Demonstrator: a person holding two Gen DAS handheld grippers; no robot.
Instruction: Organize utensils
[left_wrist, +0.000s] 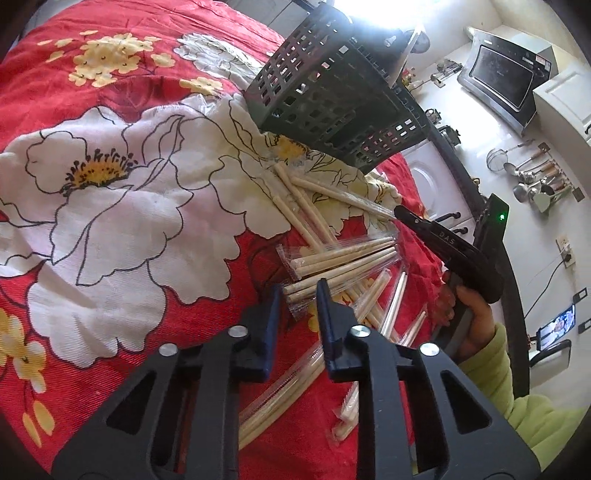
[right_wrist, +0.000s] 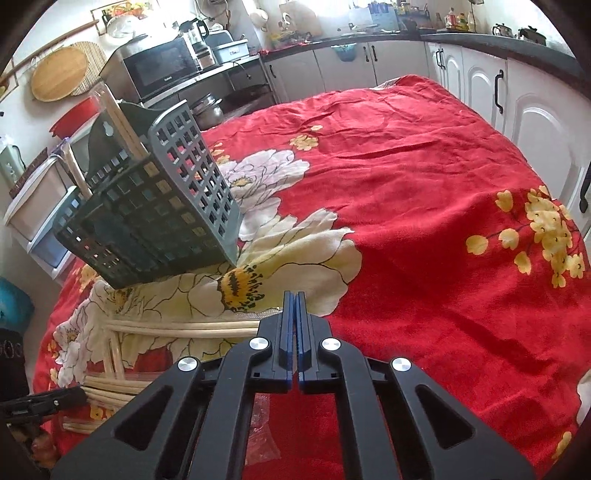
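Kitchen table under a red floral cloth (right_wrist: 424, 206), white cabinets (right_wrist: 532, 122) behind. Left gripper (left_wrist: 297, 295): jaws narrowed to a small gap over the near ends of a wrapped chopstick pack (left_wrist: 343, 262); whether the pads press on it cannot be told. More wrapped chopsticks (left_wrist: 303, 206) lie scattered on the cloth ahead of and below those jaws. Right gripper (right_wrist: 294, 300): jaws pressed together, pinching the clear wrapper end of a chopstick pack (right_wrist: 192, 328) that runs off to their left. Dark slotted basket (right_wrist: 155, 210) sits tilted on the cloth, up and left of the right jaws and beyond the pile, with a few chopsticks standing in it. Person's hand and green sleeve (left_wrist: 517, 391) grip the right gripper's handle. Microwave (right_wrist: 162, 66) on the far counter.
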